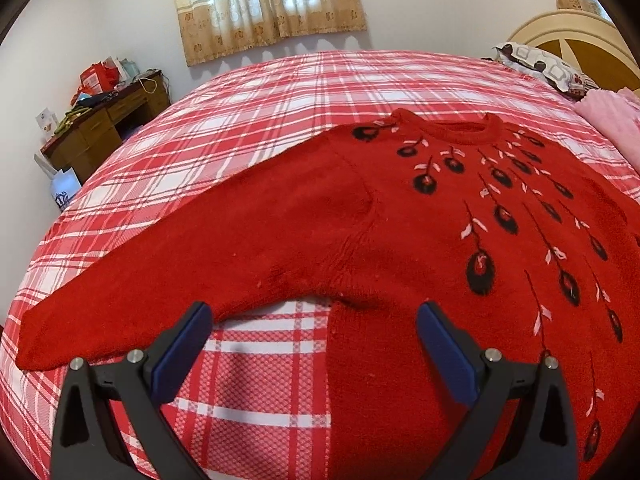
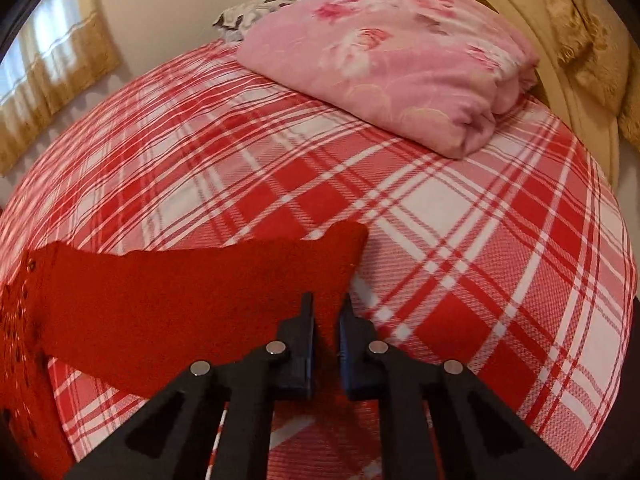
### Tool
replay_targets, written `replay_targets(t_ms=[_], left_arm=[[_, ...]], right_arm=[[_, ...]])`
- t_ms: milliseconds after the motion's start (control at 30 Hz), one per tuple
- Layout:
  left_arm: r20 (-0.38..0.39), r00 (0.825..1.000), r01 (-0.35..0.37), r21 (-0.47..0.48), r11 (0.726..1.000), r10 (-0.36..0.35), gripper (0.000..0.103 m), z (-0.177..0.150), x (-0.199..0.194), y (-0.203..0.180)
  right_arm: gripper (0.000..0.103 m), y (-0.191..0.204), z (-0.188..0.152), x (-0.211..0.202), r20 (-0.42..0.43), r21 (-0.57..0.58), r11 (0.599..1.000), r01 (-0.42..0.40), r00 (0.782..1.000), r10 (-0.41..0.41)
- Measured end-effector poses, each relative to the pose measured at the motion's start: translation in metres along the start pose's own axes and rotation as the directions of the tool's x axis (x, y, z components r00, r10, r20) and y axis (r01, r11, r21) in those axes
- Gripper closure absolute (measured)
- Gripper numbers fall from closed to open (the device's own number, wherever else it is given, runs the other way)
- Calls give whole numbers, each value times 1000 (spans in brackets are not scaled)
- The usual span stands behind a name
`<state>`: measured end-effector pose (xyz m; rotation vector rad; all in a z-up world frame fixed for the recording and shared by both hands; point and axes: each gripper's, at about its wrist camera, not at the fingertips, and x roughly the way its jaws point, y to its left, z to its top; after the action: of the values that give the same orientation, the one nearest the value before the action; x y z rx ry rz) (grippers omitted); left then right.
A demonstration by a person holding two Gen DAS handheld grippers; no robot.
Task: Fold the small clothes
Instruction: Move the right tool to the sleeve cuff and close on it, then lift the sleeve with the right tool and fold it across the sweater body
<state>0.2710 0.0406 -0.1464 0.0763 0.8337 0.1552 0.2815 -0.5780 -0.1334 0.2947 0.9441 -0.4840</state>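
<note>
Here our right gripper (image 2: 326,312) pinches the right sleeve cuff (image 2: 336,256) of the red knitted sweater (image 1: 420,240), spread flat on the red-and-white plaid bedspread (image 1: 260,92); our left gripper (image 1: 314,320) gapes empty just near of the left sleeve (image 1: 180,272), which runs leftward.

A bed (image 1: 256,92) covered with a red-and-white plaid sheet carries everything. A red knitted sweater (image 1: 400,216), patterned with black and white drops, is spread flat near the front edge, its neck turned toward the far edge and one sleeve (image 1: 160,280) laid out toward the left side. At the headboard end, a folded pink floral quilt (image 2: 392,56) is laid on the sheet, with a patterned pillow (image 2: 256,10) seen just behind it.
</note>
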Motion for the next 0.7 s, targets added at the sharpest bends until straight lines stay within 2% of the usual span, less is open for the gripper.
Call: replay_targets(t_ms=[133, 333, 700], left_arm=[[3, 1000, 5, -10, 1000, -5, 0, -1, -1, 5], [34, 999, -31, -23, 999, 32, 0, 1, -5, 16], [27, 999, -39, -51, 998, 40, 0, -3, -1, 32]], right_arm=[[95, 10, 5, -9, 10, -7, 1000, -31, 999, 31], [95, 39, 18, -43, 85, -47, 996, -71, 994, 75], [95, 121, 39, -119, 210, -201, 969, -146, 959, 188]])
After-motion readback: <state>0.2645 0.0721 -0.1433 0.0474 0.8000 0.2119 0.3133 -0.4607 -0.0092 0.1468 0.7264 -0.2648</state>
